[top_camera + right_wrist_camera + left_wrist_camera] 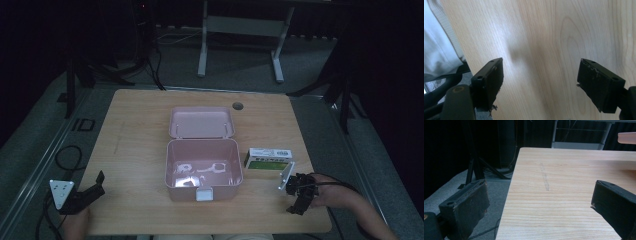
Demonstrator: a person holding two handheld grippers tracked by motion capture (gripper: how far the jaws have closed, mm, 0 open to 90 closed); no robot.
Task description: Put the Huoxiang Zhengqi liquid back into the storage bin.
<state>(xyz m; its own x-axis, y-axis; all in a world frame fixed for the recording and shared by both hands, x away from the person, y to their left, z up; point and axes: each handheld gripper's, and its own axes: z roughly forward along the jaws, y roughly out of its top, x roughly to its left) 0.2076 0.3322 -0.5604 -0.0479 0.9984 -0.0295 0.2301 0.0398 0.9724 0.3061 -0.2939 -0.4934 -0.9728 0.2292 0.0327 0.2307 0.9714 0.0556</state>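
Observation:
A pink plastic box [171, 167] stands open in the middle of the wooden table [135, 145], its lid [201, 122] lying back behind it. Pale white items [199, 171] lie inside, and a white latch [203, 194] sits on its front wall. Just right of the box lies a small green-and-white carton [269, 159]. My left gripper [97, 184] rests at the table's near left corner, open [539, 188] with bare wood between its jaws. Near the front right edge my right gripper [296, 207] points down at the tabletop, open [540, 63] and holding nothing.
A round cable hole [237, 105] sits near the table's far edge. Cables [67, 157] loop on the floor at the left. Another desk's white frame [240, 25] stands beyond. White cloth [439, 50] hangs past the table edge in the right gripper view.

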